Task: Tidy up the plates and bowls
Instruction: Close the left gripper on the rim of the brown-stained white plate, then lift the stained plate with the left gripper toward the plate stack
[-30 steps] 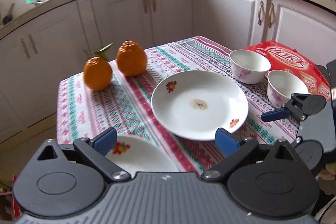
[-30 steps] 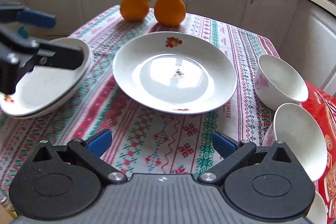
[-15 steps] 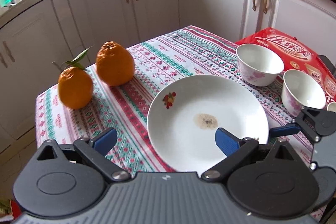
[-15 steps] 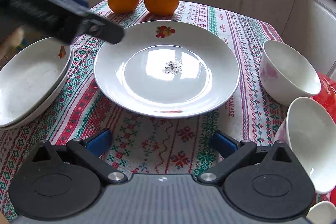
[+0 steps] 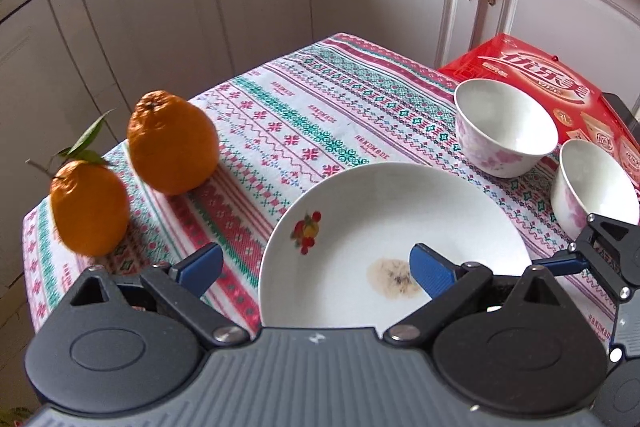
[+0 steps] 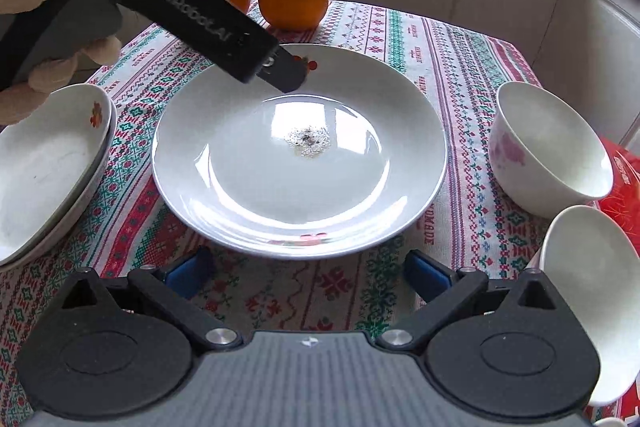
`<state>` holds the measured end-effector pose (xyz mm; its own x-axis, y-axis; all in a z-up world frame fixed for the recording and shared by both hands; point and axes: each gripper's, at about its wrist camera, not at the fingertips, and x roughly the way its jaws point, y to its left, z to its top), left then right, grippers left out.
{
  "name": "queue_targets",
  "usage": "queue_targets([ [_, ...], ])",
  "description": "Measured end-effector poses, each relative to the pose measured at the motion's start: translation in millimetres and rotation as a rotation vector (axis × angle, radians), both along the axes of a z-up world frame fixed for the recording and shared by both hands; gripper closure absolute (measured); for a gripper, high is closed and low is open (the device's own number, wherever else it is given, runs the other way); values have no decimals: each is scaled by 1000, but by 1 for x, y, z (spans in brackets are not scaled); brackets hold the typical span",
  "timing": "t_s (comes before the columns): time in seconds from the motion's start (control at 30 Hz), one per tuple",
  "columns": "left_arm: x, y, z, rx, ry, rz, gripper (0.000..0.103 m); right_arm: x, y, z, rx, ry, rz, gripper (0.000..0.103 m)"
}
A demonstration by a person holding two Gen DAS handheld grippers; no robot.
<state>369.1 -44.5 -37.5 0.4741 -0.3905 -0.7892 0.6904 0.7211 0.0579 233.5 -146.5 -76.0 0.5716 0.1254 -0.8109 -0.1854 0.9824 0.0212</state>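
ok, main risk rn: left gripper [image 5: 316,265] is sitting over the near-left rim of the big plate [image 6: 240,195], and w/ a thin glazed rim the pads could be slipping, or the plate could be tipping and scraping the tablecloth [image 5: 280,115] if it's getting pinched only at the edge. crumb patch [image 6: 309,141] in the middle could be sliding off if it's tilting. also the two bowls [image 6: 548,151] [image 6: 588,291] are standing just beside the plate's right side, so a sideways drag could be knocking them; one is hanging partly over the red box [image 5: 532,87]. oranges [image 5: 172,143] [image 5: 90,207] are behind the plate, could be rolling if bumped.

fingers: left ones [image 5: 430,269] are spread wide, one hovering over the plate, other over the cloth, gripping nothing; contact w/ the rim, can't tell. right gripper [image 6: 308,273] is also spread wide, holding nothing, hanging over the cloth just short of the plate's near rim.

plate is lying flat mid-table, stacked plates [image 6: 44,171] sitting to its left, apart from it.
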Motion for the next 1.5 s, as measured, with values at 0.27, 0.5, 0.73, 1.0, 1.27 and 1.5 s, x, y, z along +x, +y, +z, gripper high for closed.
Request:
queue_targets([
  [0.27,19,-9,-15,3,101,-45,17,1,3,0,-23,-35,7,1],
  [0.5,26,-13,-20,9,123,-65,24,3,0,1,-18,-44,18,4],
  [0.73,37,-15,-21,5,158,-79,29,4,-1,1,-3,-40,28,7],
  [1.0,45,-19,-23,16,192,-118,29,6,0,1,0,-44,41,8],
  [1.27,50,-23,-23,44,223,-157,30,5,1,2,-14,-58,55,8],
  [1.5,46,-18,-21,73,269,-196,30,1,1,3,-5,-51,70,8],
])
